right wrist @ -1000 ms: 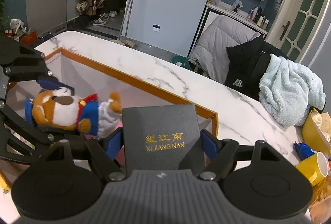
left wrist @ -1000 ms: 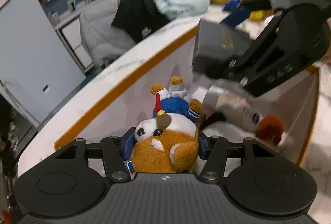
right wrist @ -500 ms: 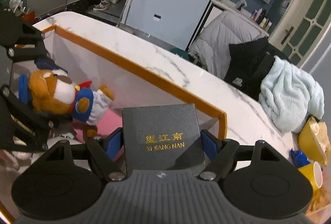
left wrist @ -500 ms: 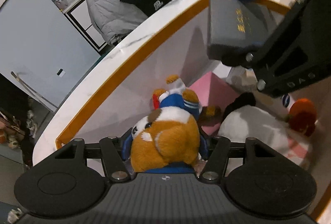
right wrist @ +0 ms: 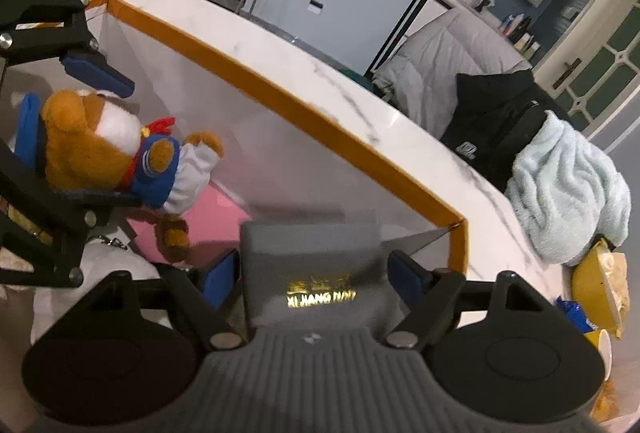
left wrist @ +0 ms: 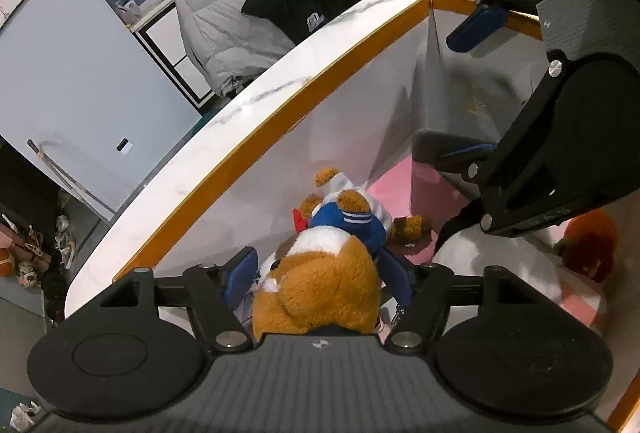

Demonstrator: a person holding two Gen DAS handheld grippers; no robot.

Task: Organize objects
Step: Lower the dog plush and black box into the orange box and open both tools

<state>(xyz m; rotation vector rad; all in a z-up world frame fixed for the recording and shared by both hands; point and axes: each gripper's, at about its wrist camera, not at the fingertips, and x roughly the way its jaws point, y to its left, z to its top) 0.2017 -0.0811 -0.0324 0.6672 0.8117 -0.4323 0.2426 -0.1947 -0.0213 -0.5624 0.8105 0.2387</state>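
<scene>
Both loads hang inside the orange-rimmed bin [right wrist: 288, 105] on the marble table [right wrist: 360, 89], above its pink floor. The left claw [left wrist: 320, 281] grips the plush dog [left wrist: 320, 293] by the head, its body pointing forward and down toward the bin's far wall. The right claw [right wrist: 312, 277] clamps the grey box [right wrist: 308, 257], which sits near the bin's corner, just right of the dog. Release looks near; the box seems closer to the floor.

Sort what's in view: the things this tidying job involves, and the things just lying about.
Job: plush dog in left gripper; grey box between right gripper jaws; orange-rimmed bin.
Lying about: blue towel, black jacket, yellow bowl.
</scene>
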